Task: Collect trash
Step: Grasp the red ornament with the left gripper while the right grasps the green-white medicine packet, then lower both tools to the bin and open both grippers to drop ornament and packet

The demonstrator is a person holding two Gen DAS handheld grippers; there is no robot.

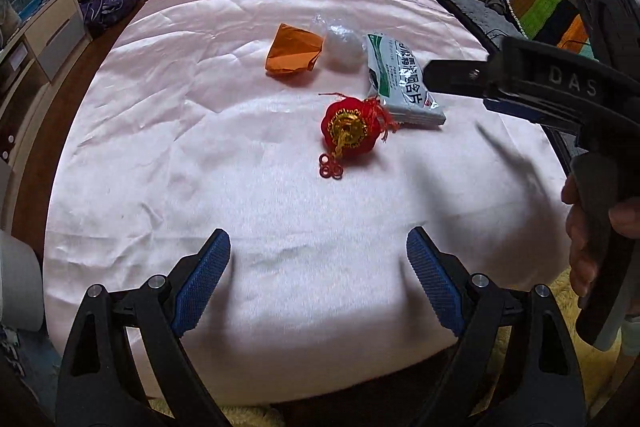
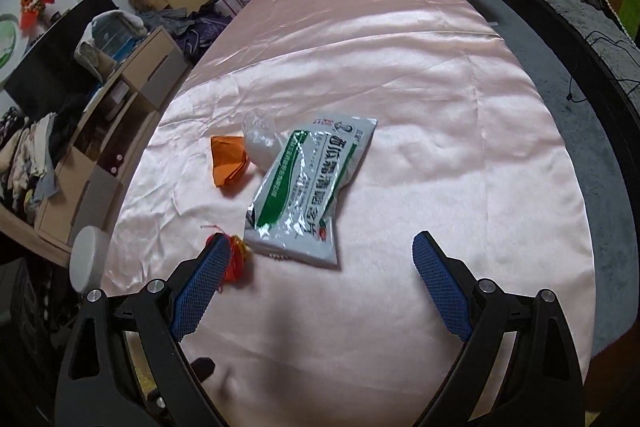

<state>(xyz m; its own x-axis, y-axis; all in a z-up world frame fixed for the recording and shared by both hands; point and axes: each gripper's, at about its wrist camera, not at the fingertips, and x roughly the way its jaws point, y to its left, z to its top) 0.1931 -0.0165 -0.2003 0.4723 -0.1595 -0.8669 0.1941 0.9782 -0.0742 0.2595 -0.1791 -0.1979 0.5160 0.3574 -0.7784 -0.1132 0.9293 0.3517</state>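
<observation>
Trash on pink worktop (image 1: 160,155); both jaws open, empty.
Pouch (image 2: 308,187), orange wrapper (image 1: 294,53), clear bag (image 1: 344,47) and red ornament (image 1: 348,127) are grouped together.

Both cameras sit on the hand-held grippers and look forward and steeply down along the fingers, over the near end of the pink cloth (image 1: 168,147). The left view stands a little back from the trash, looking at it from the near edge; the right gripper (image 1: 436,77) comes into it from the right side. The right view is nearer and more from the right, with the pouch (image 2: 308,187) just before its fingers (image 2: 440,291). Both views share the pouch, the orange paper (image 1: 294,53), the clear bag (image 1: 344,47), the red ornament (image 1: 348,127) and the far clutter.
</observation>
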